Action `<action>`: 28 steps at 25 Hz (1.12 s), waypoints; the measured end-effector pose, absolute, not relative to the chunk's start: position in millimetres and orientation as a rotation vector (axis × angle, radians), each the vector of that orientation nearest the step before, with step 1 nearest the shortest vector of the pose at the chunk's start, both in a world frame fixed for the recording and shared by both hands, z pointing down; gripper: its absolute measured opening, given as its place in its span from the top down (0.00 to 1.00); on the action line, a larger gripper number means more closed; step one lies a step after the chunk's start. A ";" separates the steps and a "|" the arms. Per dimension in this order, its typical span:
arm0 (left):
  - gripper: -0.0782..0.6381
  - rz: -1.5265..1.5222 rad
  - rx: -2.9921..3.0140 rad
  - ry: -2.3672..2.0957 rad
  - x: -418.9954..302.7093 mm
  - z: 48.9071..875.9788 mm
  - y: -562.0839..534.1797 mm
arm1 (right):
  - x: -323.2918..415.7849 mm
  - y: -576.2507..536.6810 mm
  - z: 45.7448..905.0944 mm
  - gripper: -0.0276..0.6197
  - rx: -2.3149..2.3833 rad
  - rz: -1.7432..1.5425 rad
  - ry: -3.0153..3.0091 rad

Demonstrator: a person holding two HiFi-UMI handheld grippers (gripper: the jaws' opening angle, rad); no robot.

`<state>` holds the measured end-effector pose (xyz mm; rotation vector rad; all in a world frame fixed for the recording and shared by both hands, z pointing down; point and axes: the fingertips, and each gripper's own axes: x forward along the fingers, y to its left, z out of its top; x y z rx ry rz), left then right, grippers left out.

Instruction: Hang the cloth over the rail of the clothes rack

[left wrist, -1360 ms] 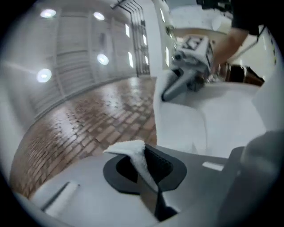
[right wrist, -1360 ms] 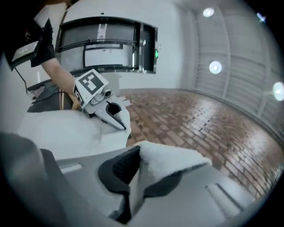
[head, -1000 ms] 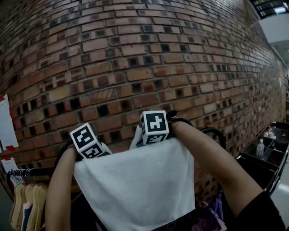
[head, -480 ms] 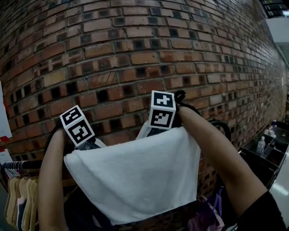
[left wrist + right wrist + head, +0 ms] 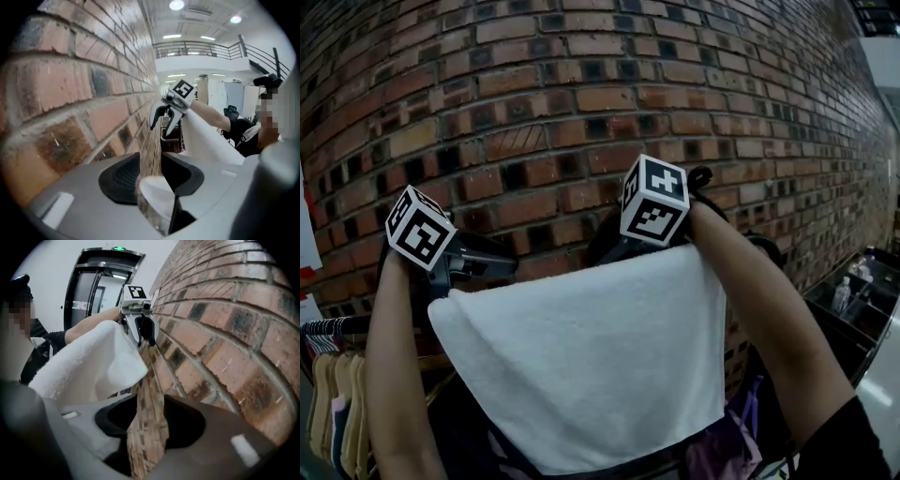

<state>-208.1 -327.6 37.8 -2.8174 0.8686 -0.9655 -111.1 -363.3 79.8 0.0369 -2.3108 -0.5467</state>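
Observation:
A white cloth (image 5: pixel 591 356) hangs in a broad sheet, its top edge folded over the rack's rail, which it hides. My left gripper (image 5: pixel 486 259) is just above the cloth's top left corner, jaws opening. In the left gripper view a loose bit of cloth (image 5: pixel 157 194) lies low between the spread left gripper (image 5: pixel 151 173) jaws, not pinched. My right gripper (image 5: pixel 617 246) stands open at the top right edge, its tips partly behind the cloth. The right gripper (image 5: pixel 152 418) view shows only brick between the jaws, with the cloth (image 5: pixel 89 362) to the left.
A brick wall (image 5: pixel 534 112) stands close behind both grippers. Wooden hangers with garments (image 5: pixel 337 412) hang on a rail at lower left. A dark cart with bottles (image 5: pixel 853 300) stands at right. Purple garments (image 5: pixel 722 450) hang below the cloth.
Both grippers went from shut on the cloth's top edge to open and rose off it. The left one moved left and up. The cloth stays draped.

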 end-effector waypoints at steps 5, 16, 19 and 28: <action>0.64 -0.787 -2.622 0.953 -214.0 2.9 -332.7 | -115.9 -357.5 63.2 0.68 0.057 -0.684 -2.366; 0.63 0.214 -1.900 0.970 -194.2 -162.6 -209.2 | -114.8 -311.7 -66.6 0.68 0.300 -1.240 -2.783; 0.66 0.422 -1.834 0.801 -160.6 -176.1 -134.9 | -83.6 -249.5 -120.7 0.77 0.357 -1.447 -3.063; 0.88 0.479 -1.981 0.926 -109.7 -17.0 -91.7 | -33.0 -129.5 -11.2 0.95 0.618 -1.431 -3.441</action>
